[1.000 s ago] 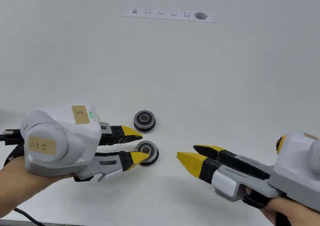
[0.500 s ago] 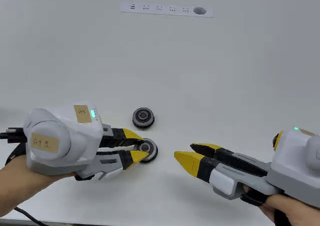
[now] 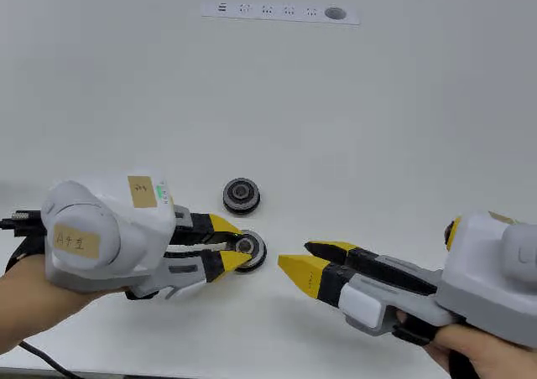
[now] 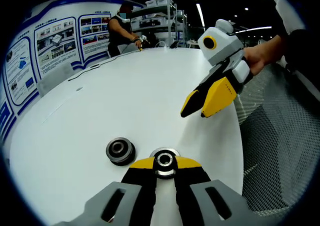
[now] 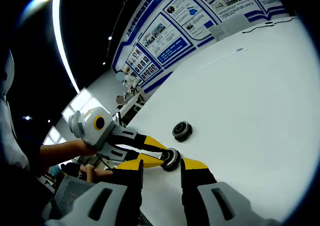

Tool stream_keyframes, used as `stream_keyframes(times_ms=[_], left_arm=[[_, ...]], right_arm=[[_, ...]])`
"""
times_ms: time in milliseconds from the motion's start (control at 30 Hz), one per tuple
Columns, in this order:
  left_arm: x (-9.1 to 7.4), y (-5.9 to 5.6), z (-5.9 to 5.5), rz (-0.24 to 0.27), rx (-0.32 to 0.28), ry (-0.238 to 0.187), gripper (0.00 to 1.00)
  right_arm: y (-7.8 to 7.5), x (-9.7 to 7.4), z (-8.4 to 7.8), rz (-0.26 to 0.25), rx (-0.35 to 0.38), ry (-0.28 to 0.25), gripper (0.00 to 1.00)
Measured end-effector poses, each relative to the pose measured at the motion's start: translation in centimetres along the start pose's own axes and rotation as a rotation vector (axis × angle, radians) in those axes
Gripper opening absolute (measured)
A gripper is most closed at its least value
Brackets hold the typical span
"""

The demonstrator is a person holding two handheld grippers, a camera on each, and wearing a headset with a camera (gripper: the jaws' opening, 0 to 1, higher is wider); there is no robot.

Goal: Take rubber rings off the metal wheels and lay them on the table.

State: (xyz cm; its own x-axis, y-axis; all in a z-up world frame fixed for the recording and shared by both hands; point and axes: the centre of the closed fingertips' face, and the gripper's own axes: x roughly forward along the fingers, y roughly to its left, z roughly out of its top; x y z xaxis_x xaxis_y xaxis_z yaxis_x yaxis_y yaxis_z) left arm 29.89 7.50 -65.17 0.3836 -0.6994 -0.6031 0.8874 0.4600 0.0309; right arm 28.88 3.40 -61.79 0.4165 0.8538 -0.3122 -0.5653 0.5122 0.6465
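near wheel [image 3: 254, 246] pinched in the left gripper [image 3: 241, 245], jaws closed on it; 2nd wheel [image 3: 241, 194] just beyond; right gripper [image 3: 294, 254] nearby, jaws apart, empty.

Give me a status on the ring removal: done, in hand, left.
Done: nothing yet; no loose ring lies on the table. In hand: the left gripper is shut on the nearer wheel, and the open right gripper points at it from close by, not touching. Left: pull that wheel's ring, lay it down, then do the far wheel, which sits untouched with its dark outer band on.
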Motion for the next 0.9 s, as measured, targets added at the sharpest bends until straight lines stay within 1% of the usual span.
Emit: stream_keyframes(times_ms=[33, 167, 267, 433, 667, 900], left_arm=[[0.0, 0.0, 0.0, -0.001, 0.009, 0.0, 0.13], [0.0, 0.0, 0.0, -0.007, 0.011, 0.002, 0.12], [0.1, 0.1, -0.1, -0.015, 0.018, 0.008, 0.12], [0.1, 0.1, -0.1, -0.027, 0.016, 0.009, 0.12], [0.1, 0.0, -0.1, -0.039, 0.026, 0.018, 0.12], [0.2, 0.0, -0.1, -0.04, 0.031, 0.021, 0.12]], right_arm=[[0.2, 0.2, 0.0, 0.004, 0.005, 0.0, 0.32], [0.7, 0.9, -0.2, 0.018, 0.03, 0.006, 0.38], [0.9, 1.4, 0.1, 0.024, 0.064, -0.003, 0.41], [0.8, 2.3, 0.5, 0.022, 0.128, -0.007, 0.52], [0.5, 3.4, 0.4, 0.015, 0.203, 0.007, 0.52], [0.0, 4.1, -0.5, 0.001, 0.252, 0.048, 0.53]])
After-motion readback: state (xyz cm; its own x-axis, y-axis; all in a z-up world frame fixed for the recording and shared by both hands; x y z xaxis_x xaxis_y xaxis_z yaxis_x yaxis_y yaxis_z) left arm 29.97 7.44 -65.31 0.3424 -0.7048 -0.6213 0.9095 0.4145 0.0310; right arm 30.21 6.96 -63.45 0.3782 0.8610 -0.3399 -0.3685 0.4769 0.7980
